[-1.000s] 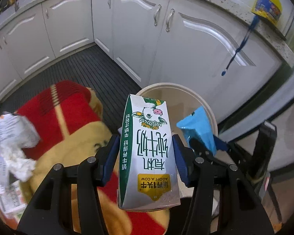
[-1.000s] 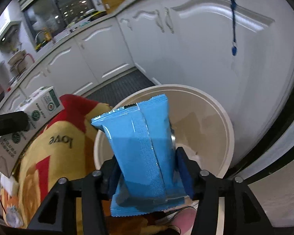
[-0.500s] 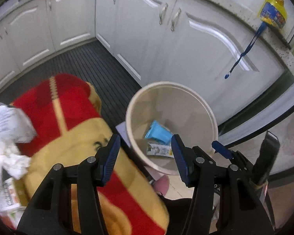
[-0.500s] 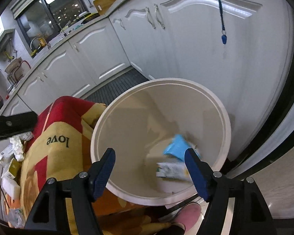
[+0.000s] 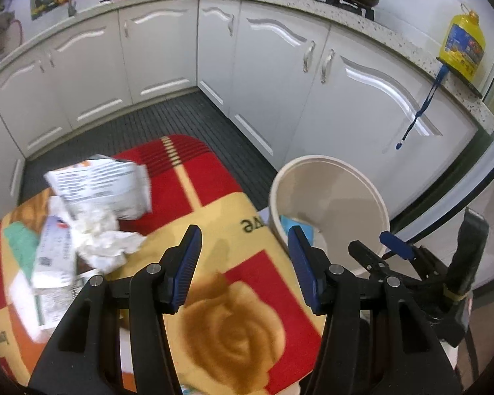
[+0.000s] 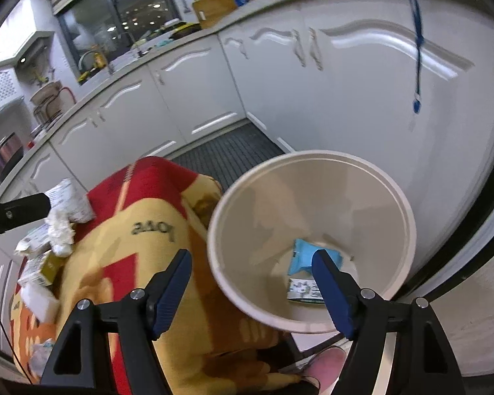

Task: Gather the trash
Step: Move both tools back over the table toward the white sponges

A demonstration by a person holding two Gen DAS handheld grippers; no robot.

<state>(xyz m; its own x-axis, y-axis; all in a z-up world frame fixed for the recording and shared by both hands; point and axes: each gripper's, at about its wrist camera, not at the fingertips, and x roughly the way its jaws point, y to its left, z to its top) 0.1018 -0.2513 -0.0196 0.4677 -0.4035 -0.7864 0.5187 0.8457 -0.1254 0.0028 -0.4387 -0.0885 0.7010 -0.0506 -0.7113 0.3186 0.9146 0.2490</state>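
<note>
My right gripper (image 6: 252,265) hangs over the near rim of the cream bin (image 6: 408,220), its jaws having just been opening; they now stand wide with nothing between them. Past the right fingertip, on the bin's floor, I see the blue wrapper (image 6: 301,258) and, just nearer me, the milk carton (image 6: 304,291) lying flat. My left gripper (image 5: 243,250) is parted and also empty, poised above the red and yellow blanket (image 5: 233,322). The bin sits just right of it. Ahead and left of that tool, crumpled tissue (image 5: 105,243) and a printed packet (image 5: 102,187) lie on the blanket.
</note>
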